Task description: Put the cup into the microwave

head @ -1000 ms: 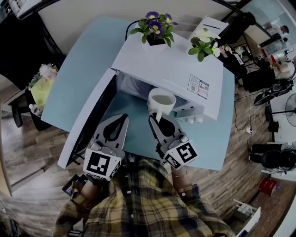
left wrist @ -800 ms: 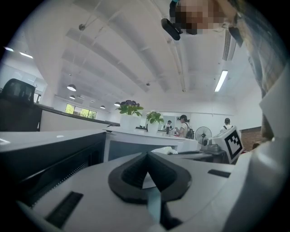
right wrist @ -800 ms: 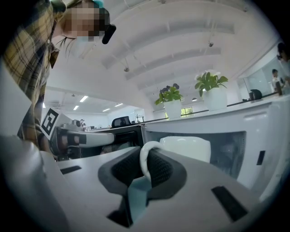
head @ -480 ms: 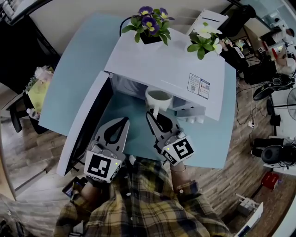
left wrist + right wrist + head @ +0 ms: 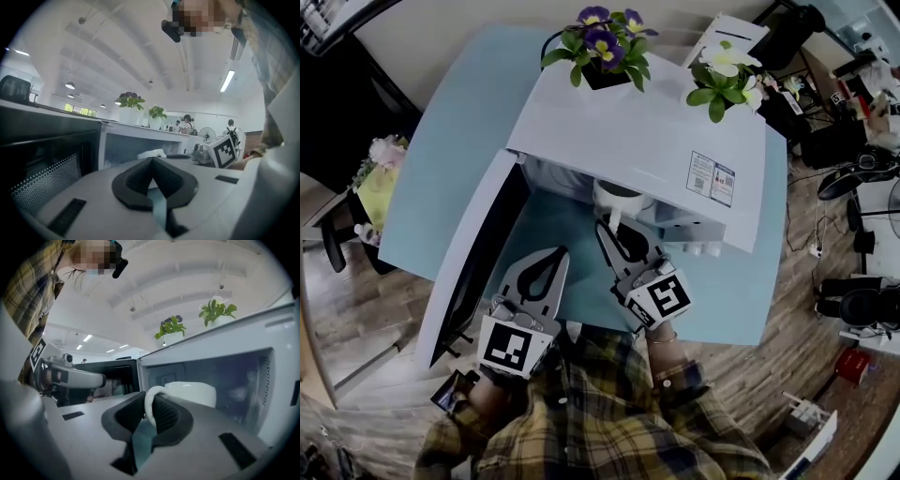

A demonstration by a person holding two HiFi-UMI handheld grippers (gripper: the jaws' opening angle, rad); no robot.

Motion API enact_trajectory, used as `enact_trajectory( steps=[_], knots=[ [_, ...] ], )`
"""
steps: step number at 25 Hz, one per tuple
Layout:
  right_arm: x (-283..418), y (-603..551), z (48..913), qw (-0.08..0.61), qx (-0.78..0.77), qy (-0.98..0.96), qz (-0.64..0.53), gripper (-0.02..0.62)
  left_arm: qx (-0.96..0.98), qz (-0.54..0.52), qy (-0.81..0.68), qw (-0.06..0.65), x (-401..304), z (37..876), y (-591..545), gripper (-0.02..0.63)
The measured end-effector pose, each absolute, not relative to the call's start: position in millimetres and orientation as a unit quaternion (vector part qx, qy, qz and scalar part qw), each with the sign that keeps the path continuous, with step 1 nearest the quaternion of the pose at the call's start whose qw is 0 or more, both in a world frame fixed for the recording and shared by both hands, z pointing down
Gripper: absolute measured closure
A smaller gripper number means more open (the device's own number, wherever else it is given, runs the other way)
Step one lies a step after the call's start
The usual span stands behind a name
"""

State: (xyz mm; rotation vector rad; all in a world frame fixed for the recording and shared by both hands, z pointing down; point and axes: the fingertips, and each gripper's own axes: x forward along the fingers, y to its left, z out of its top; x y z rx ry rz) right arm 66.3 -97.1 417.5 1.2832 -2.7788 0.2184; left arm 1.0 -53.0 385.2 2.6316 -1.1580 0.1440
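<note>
A white cup point(image 5: 619, 199) hangs at the mouth of the white microwave point(image 5: 647, 141), its far half hidden under the oven's top edge in the head view. My right gripper point(image 5: 614, 228) is shut on the cup's handle point(image 5: 149, 405); the cup body point(image 5: 192, 393) sits just beyond the pads, in front of the lit cavity. The microwave door point(image 5: 473, 253) stands swung open to the left. My left gripper point(image 5: 549, 257) is shut and empty, held over the table beside the right one, near the door. From the left gripper view, the cup point(image 5: 152, 153) shows past the closed jaw tips point(image 5: 151, 161).
Two potted plants point(image 5: 598, 47) point(image 5: 722, 80) stand on top of the microwave. The oven sits on a light blue table point(image 5: 441, 169). The control knobs point(image 5: 703, 248) are to the right of the opening. Chairs and cables crowd the floor at the right.
The right gripper has carried the cup forward and lower, so the cup now sits partly under the microwave's top edge. The left gripper has sunk slightly, still shut.
</note>
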Motion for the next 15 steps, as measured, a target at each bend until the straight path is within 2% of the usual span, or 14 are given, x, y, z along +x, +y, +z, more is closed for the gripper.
enact_trajectory(
  steps=[15],
  knots=[
    [68.1, -113.3, 430.1, 0.03, 0.438, -0.898, 0.043, 0.546, 0.911, 0.054, -0.392, 0.119, 9.2, 395.1, -50.0, 0.614]
  ],
)
